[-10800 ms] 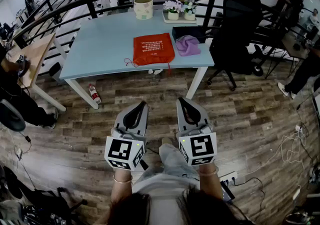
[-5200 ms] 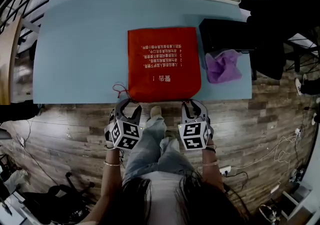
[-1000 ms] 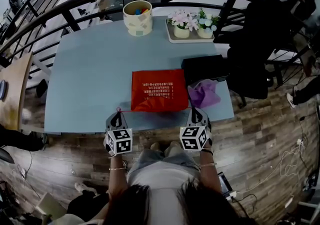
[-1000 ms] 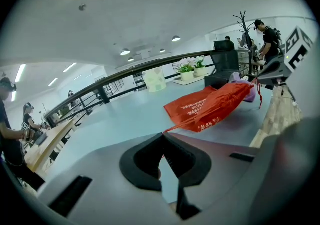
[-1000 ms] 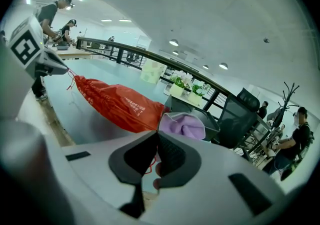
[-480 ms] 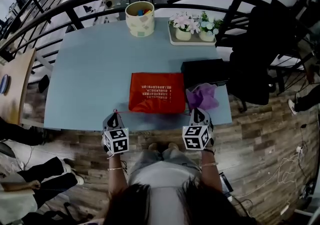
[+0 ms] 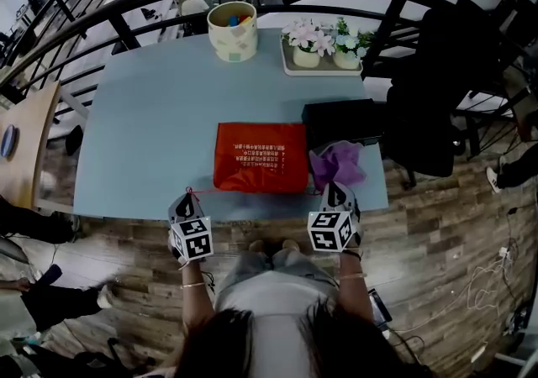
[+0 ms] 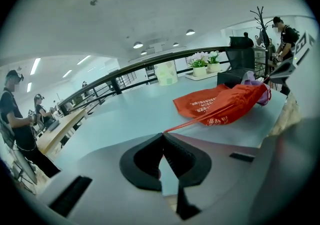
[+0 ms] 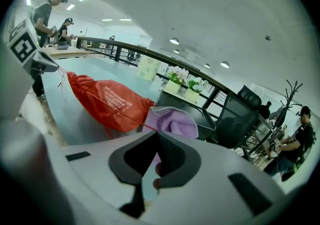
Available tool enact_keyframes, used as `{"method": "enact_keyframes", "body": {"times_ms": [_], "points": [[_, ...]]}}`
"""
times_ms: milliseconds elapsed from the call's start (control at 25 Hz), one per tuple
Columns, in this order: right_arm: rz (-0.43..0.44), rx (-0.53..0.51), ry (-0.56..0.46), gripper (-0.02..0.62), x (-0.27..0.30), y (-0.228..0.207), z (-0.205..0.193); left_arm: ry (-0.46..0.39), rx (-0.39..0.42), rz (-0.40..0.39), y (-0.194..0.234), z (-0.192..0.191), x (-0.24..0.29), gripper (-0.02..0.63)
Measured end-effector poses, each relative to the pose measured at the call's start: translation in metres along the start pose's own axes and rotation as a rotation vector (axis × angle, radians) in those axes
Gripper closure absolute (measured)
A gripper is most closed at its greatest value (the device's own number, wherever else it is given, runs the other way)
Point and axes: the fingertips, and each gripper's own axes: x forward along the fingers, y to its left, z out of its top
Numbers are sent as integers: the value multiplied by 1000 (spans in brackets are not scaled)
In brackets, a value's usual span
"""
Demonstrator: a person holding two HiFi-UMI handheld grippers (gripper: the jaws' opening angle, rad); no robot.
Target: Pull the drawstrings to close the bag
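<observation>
A red drawstring bag [image 7: 261, 156] lies flat on the light blue table [image 7: 143, 133], its mouth toward the near edge. In the left gripper view, my left gripper [image 8: 162, 135] is shut on a red drawstring [image 8: 192, 121] that runs taut to the bag [image 8: 220, 103]. In the right gripper view, my right gripper [image 9: 156, 132] is shut on the other drawstring [image 9: 117, 111], which leads back to the bag [image 9: 107, 96]. From the head view, the left gripper [image 7: 187, 198] sits at the table's near edge left of the bag, and the right gripper [image 7: 334, 192] right of it.
A purple cloth [image 7: 336, 165] lies against the bag's right side, beside a black box [image 7: 340, 120]. A cup [image 7: 232, 30] and a tray of potted flowers [image 7: 324, 40] stand at the far edge. A black railing and an office chair [image 7: 437, 99] border the table.
My left gripper has moved a little left and toward me, drawing its string taut. The right gripper has hardly moved. The bag has slid slightly left.
</observation>
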Motion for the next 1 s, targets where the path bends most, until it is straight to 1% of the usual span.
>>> {"method": "enact_keyframes", "body": {"times_ms": [480, 1000], "points": [[-22, 12, 12, 569, 5, -9, -2, 23, -36, 29, 16, -10, 1, 589], [-52, 24, 37, 569, 5, -16, -9, 39, -56, 34, 25, -21, 3, 589]]}}
